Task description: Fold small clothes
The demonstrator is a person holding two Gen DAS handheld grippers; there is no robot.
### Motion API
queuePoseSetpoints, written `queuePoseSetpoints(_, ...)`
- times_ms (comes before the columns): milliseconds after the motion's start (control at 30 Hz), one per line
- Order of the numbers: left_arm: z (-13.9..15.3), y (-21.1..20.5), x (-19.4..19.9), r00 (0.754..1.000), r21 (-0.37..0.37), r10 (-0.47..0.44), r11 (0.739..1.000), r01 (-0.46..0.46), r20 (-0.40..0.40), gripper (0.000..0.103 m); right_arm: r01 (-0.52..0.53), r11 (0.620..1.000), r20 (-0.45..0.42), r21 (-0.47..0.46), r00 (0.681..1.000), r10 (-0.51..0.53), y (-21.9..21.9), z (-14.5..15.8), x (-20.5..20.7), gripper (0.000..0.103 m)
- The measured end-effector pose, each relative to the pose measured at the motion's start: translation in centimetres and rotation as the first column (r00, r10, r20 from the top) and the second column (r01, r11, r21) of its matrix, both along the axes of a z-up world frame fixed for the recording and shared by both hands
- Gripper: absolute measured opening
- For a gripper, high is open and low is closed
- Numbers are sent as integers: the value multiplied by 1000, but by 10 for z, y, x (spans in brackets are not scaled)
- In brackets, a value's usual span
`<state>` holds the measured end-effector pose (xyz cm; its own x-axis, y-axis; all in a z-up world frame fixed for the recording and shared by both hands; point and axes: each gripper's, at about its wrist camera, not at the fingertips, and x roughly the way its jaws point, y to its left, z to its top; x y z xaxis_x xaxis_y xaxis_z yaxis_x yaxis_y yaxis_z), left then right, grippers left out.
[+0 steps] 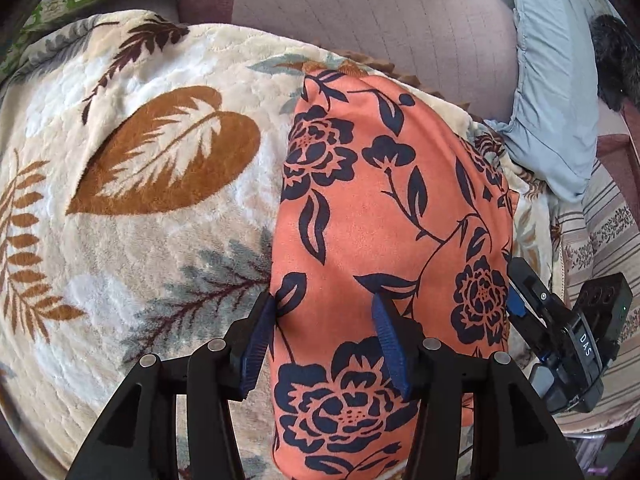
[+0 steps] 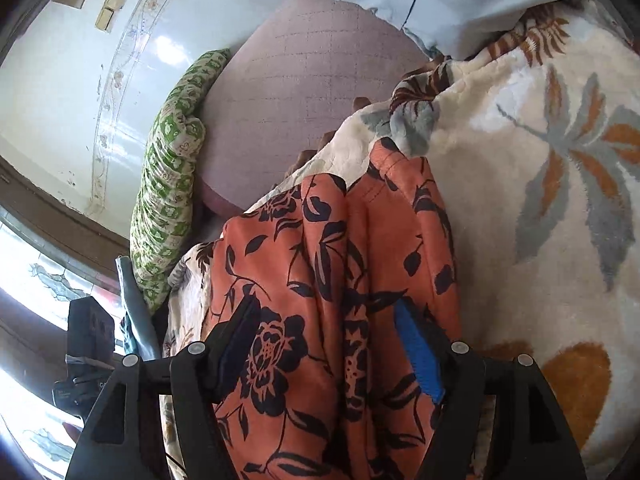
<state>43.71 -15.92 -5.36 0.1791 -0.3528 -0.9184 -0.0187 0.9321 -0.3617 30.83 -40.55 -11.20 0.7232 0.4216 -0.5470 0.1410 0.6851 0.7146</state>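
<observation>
**Both jaws spread over the folded cloth**

The left hand-held gripper (image 1: 324,312) stands open astride the orange floral garment's (image 1: 384,216) left edge. The right hand-held gripper (image 2: 326,316), also open, straddles its bunched layers, likely pressing the fold flat on the leaf-patterned blanket (image 1: 140,160).

Orange floral garment (image 2: 340,280) between spread right hand-held gripper (image 2: 332,328) fingers

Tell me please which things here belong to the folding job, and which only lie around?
Belong to the job:
- orange floral garment
- left gripper, open above the garment
- right gripper, open above the garment

Only lying around:
- leaf-pattern blanket under the garment
- light blue pillow
- green patterned cushion
- pink headboard
</observation>
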Motion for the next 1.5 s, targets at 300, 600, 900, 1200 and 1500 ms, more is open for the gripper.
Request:
queuePoseSetpoints(300,25,-9,-7,994,-100,33,995,-23,105,44,-50,981,132,-186,988,75,7,63,-10,16)
queuePoseSetpoints(600,3,-54,-8,987,158,-80,986,58,137,45,-45,935,-80,-351,997,18,-7,12,11,20)
queuePoseSetpoints(900,34,-1,-73,981,21,-68,998,65,181,46,-1,999,24,-50,1000,2,-39,16,-65,47)
queuePoseSetpoints(1200,-17,-29,-105,991,166,-119,980,107,68,48,-46,949,-16,-313,999,44,13,15,-95,19)
queuePoseSetpoints(1500,13,-10,-106,993,42,-89,995,86,76,45,4,955,-12,-297,1000,-8,-9,28,-97,33)
